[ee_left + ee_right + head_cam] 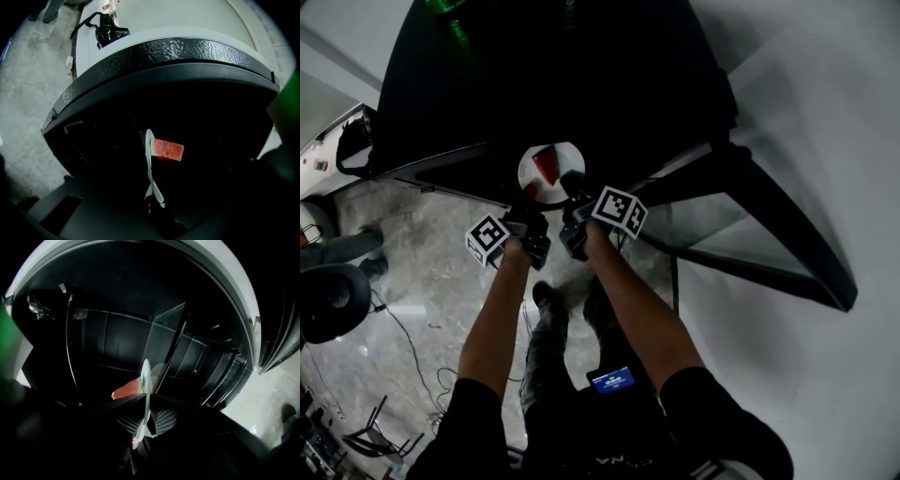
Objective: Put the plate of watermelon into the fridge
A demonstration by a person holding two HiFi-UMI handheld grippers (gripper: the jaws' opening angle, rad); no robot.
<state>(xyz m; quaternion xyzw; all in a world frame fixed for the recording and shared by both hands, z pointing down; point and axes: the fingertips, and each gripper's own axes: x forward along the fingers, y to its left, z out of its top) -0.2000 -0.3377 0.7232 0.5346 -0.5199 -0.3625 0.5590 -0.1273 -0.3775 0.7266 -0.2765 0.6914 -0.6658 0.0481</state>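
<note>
A small white plate (551, 174) with a red watermelon piece (545, 166) is held in front of the dark open fridge (544, 75). My left gripper (533, 212) and right gripper (572, 201) both grip its near rim. In the left gripper view the plate (149, 161) stands edge-on with the watermelon (168, 150) to its right, its lower rim running into the shut left gripper (152, 205). In the right gripper view the right gripper (143, 427) is clamped on the plate (146, 385), ribbed pads (161, 420) against it, and the watermelon (125, 391) shows on its left.
The fridge door (750, 225) swings open to the right with clear shelves. Glass shelves (164, 338) divide the dark inside. A white counter (154, 18) with a black bag (110, 33) lies beyond. An office chair (328, 300) and floor cables (408, 347) are at the left.
</note>
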